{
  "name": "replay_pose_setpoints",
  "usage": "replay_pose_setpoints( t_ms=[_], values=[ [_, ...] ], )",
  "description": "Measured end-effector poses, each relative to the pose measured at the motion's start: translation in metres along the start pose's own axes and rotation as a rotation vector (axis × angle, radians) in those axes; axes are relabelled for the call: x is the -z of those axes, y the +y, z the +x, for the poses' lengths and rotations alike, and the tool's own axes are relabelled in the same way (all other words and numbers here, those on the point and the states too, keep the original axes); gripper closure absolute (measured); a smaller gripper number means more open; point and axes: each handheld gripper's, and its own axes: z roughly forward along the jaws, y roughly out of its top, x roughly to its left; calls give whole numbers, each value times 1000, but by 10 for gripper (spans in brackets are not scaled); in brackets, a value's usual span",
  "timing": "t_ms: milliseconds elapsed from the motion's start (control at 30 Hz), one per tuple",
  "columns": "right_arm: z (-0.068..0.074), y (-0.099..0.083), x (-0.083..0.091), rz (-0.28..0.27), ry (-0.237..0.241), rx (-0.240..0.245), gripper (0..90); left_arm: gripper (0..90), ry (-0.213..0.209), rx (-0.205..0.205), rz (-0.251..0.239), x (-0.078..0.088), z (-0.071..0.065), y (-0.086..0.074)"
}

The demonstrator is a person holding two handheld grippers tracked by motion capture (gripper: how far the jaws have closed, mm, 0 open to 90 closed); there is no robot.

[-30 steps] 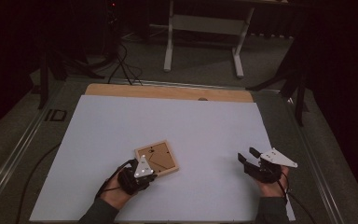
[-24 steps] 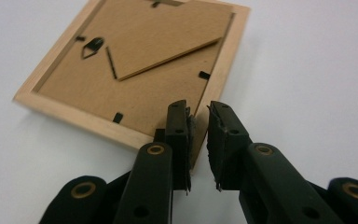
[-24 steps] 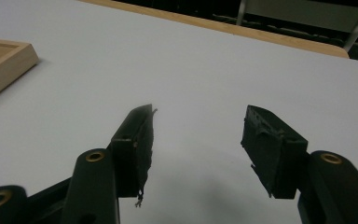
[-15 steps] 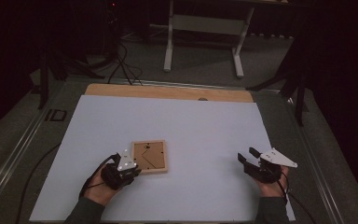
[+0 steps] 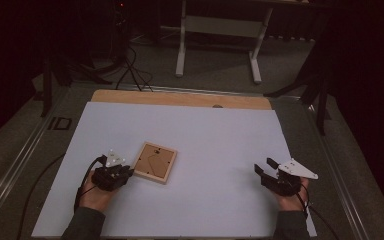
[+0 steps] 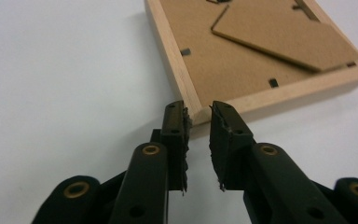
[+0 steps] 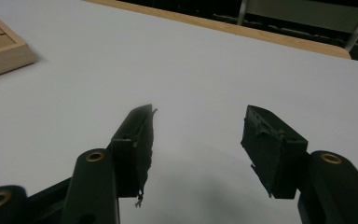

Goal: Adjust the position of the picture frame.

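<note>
A small wooden picture frame (image 5: 155,162) lies back side up on the white sheet (image 5: 205,130), left of centre. Its brown backing board and folded stand show close up in the left gripper view (image 6: 242,60). My left gripper (image 5: 127,173) sits at the frame's near left corner. Its jaws (image 6: 198,114) are almost together, and the corner sits pinched between their tips. My right gripper (image 5: 263,168) rests far to the right near the sheet's front edge, jaws wide apart (image 7: 198,119) with nothing between them. The frame's edge (image 7: 0,46) shows at the far left of the right gripper view.
The white sheet covers most of a wooden tabletop whose bare strip (image 5: 180,99) shows along the far side. Beyond it stand a white table stand (image 5: 217,30) and cables on the dark floor (image 5: 130,70). A cable trails from the left gripper (image 5: 40,180).
My left gripper has pulled back to the left, from over the frame to its corner. The frame has shifted slightly left and turned. The right gripper has stayed put.
</note>
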Motion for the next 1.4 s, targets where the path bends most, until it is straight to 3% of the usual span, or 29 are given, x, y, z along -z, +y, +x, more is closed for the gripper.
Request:
replay_pose_setpoints(
  t_ms=[267,400,467,633,767,1000,1200,1300,1400],
  values=[
    [-1,0,0,-1,0,-2,427,697,20,47,-41,-1,1,4],
    [0,0,0,0,2,2,428,680,16,82,-53,-8,4,7],
    [0,0,-1,1,1,1,428,681,20,79,-44,-13,4,9],
    [0,0,-1,3,0,2,428,738,21,61,-33,-20,1,17],
    [0,0,-1,2,1,4,428,808,24,84,-27,-22,5,21],
    [1,0,-2,5,2,5,428,817,-7,2,-24,-29,1,28],
    [1,0,-2,4,2,6,428,819,-50,-80,-37,-37,-18,35],
    [1,0,-2,3,3,8,428,818,-90,-133,-47,-40,-30,37],
    [1,0,-2,4,4,6,428,817,-159,-200,-63,-43,-42,37]
  ],
)
